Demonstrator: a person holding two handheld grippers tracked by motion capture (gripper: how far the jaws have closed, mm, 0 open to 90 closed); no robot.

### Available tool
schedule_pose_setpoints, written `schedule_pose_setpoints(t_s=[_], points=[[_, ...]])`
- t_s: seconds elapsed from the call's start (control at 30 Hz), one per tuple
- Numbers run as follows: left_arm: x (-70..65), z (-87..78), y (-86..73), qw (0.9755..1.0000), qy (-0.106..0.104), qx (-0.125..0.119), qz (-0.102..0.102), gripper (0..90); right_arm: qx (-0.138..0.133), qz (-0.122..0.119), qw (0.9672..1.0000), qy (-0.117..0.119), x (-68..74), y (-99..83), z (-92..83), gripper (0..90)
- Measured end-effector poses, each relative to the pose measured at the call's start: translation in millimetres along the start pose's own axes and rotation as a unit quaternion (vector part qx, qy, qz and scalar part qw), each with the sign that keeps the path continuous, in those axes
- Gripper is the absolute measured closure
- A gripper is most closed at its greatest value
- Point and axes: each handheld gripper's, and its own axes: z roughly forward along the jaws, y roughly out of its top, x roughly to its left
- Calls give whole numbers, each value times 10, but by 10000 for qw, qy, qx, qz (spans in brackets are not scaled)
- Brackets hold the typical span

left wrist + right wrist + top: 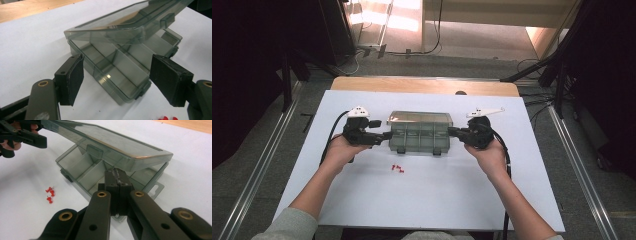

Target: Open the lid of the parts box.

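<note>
Clear smoky compartment box point(420, 132) sits mid-worktop point(437, 200), lid point(130, 22) propped partway up — not flat, not fully back. Empty compartments visible under it in both claw views.

Right claw point(453, 132) is at the box's right end w/ jaws pressed together; in the right gripper view they meet at the near wall of the box point(140, 183), prob. pinching that edge to pin the base so it doesn't slide or lift w/ the lid. Can't tell for sure if wall is actually between the pads.

Left claw point(386, 135) at the box's left end, jaws wide apart, nothing held — pads point(75, 80) straddle the box's corner w/o touching it. In the right gripper view its tip sits right by the raised lid's far end, so it looks placed to work the lid.

Three red pushpins point(398, 169) lie loose on worktop just in front of box, near but apart from it — likely what goes into a compartment, hence lid up.
</note>
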Motion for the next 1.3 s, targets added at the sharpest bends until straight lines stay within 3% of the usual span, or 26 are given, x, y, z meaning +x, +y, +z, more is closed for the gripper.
schedule_pose_setpoints(t_s=[0.23, 0.3, 0.6, 0.83, 1.03, 1.2, 1.3], points=[[46, 79, 67, 9999, 13, 89, 99, 276, -23, 6, 10000, -8, 2, 76, 20, 900], [69, 97, 77, 9999, 64, 95, 119, 344, -31, 11, 10000, -23, 1, 92, 27, 900], [140, 181, 107, 9996, 170, 161, 181, 345, -57, 9, 9999, -94, 2, 152, 13, 900], [209, 208, 168, 9995, 230, 61, 188, 393, -63, -14, 9999, -104, 24, 193, 22, 900], [220, 227, 193, 9994, 295, -18, 183, 519, -71, 14, 9998, -163, 39, 224, 45, 900], [224, 223, 208, 9995, 286, 0, 128, 590, -126, 40, 9997, -206, 30, 259, 44, 900], [214, 223, 225, 9993, 329, -119, 103, 600, -148, 17, 9996, -221, 21, 268, 47, 900]])
